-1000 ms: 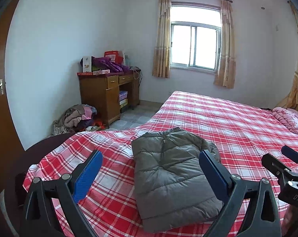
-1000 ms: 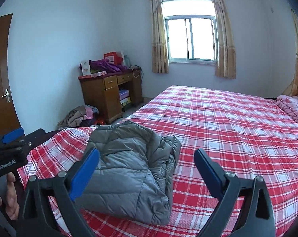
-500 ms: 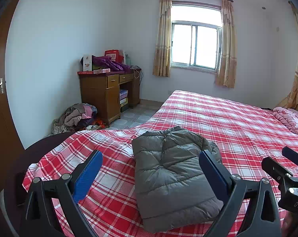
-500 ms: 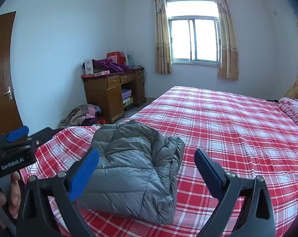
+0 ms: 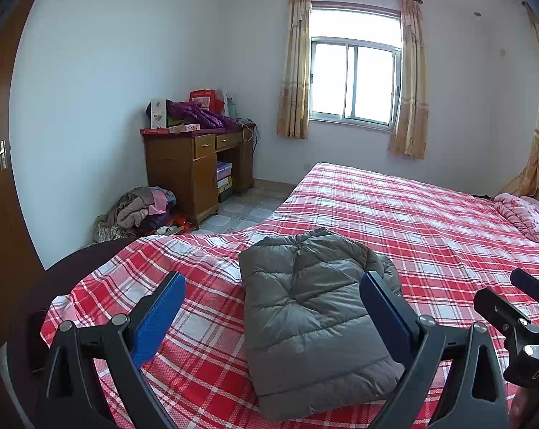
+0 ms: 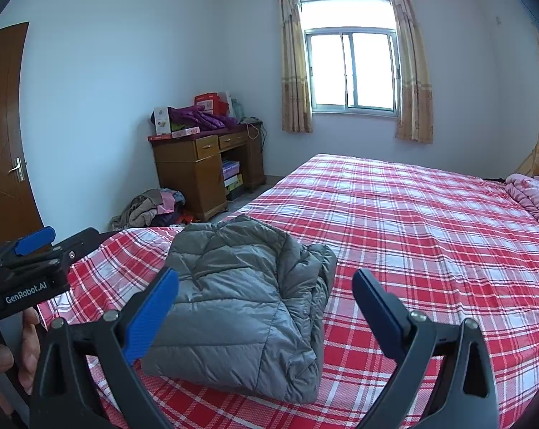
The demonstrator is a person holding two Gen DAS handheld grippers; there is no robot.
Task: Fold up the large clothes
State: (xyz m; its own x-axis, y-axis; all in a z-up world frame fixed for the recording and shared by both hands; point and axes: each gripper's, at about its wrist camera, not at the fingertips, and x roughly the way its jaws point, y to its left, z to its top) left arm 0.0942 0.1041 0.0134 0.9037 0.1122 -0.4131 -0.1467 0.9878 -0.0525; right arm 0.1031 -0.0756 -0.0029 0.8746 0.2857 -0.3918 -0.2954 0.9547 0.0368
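Note:
A grey puffer jacket [image 5: 312, 314] lies folded into a compact rectangle on the near corner of the red plaid bed [image 5: 430, 221]. My left gripper [image 5: 273, 293] is open and held above and short of it, nothing between its blue pads. From the right wrist view the same jacket [image 6: 241, 307] sits ahead and slightly left, with its thick folded edge on the right. My right gripper [image 6: 266, 293] is open too, empty, hovering back from the jacket. The right gripper's body [image 5: 519, 329] shows at the left view's right edge.
A wooden desk [image 5: 198, 168] piled with boxes and purple cloth stands by the far wall, with a heap of clothes [image 5: 141, 211] on the floor beside it. A pink quilt [image 5: 523, 214] lies at the bed's far right. A brown door [image 6: 5, 136] is at left.
Both grippers have risen and drawn back slightly, so the jacket sits a little lower and farther in view. The jacket itself has not moved. Both stay open.

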